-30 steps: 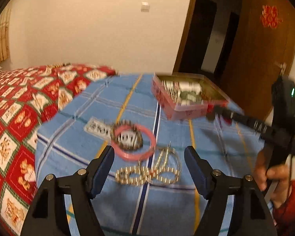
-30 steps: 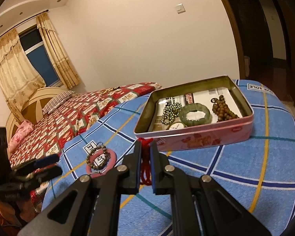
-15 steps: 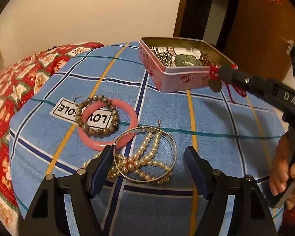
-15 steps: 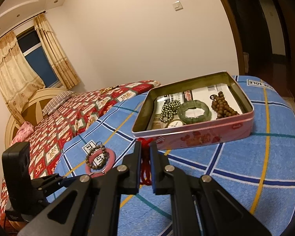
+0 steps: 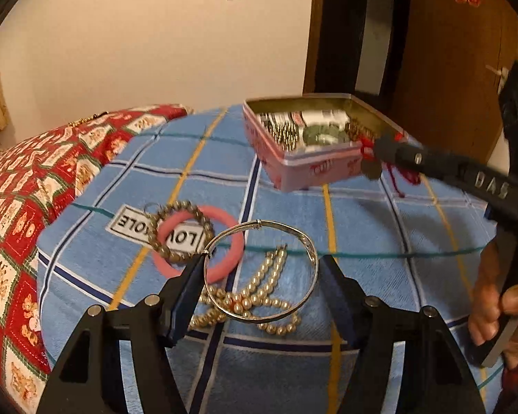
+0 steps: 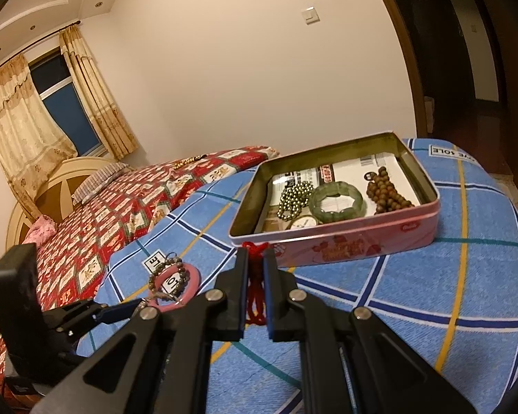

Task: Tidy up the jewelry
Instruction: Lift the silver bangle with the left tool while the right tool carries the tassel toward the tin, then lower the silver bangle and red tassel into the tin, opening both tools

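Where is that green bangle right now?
The green bangle lies inside the pink tin, in the right wrist view, between the dark bead strand and the brown beads.

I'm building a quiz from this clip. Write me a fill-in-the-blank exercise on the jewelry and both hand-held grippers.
1. The right hand-held gripper is shut on a ____ cord.
2. The silver bangle sits between the fingers of the ____ hand-held gripper.
3. The green bangle lies inside the pink ____.
4. The bead bracelet lies overlapping the ____ ring on the blue cloth.

Missing words: red; left; tin; pink
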Available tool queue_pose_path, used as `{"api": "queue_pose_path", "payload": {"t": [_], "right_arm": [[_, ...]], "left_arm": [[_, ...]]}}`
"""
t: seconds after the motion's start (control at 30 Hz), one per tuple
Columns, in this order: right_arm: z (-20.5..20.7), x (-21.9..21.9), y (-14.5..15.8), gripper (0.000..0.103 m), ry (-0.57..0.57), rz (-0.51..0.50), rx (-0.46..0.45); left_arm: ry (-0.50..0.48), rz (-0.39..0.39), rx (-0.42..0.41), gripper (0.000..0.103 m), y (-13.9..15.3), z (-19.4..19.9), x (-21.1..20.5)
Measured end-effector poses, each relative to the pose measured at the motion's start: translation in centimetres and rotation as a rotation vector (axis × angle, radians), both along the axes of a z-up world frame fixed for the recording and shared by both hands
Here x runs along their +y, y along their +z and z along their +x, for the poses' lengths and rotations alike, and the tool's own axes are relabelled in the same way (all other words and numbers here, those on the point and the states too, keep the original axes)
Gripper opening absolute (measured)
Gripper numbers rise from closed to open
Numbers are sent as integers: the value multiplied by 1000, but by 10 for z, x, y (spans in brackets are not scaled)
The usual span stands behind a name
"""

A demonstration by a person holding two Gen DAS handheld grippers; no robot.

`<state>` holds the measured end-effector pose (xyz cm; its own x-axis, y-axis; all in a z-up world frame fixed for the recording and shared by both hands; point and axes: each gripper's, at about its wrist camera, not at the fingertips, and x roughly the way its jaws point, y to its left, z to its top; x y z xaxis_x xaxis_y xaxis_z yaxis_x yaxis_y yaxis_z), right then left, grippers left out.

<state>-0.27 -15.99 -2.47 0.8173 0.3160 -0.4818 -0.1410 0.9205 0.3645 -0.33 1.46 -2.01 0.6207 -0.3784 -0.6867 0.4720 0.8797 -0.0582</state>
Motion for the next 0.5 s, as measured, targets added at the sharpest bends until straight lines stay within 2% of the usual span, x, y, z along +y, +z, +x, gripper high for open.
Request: {"api": "queue_pose_path", "payload": {"t": [0.27,0.5], "right_arm": [[-3,-4,14,11,-15,-25,-60],[14,-26,34,11,-58,-28,-102]], "left_arm": [[11,-82,-119,67,40,10,-12],[-7,-122,-137,67,52,50,-46]]}}
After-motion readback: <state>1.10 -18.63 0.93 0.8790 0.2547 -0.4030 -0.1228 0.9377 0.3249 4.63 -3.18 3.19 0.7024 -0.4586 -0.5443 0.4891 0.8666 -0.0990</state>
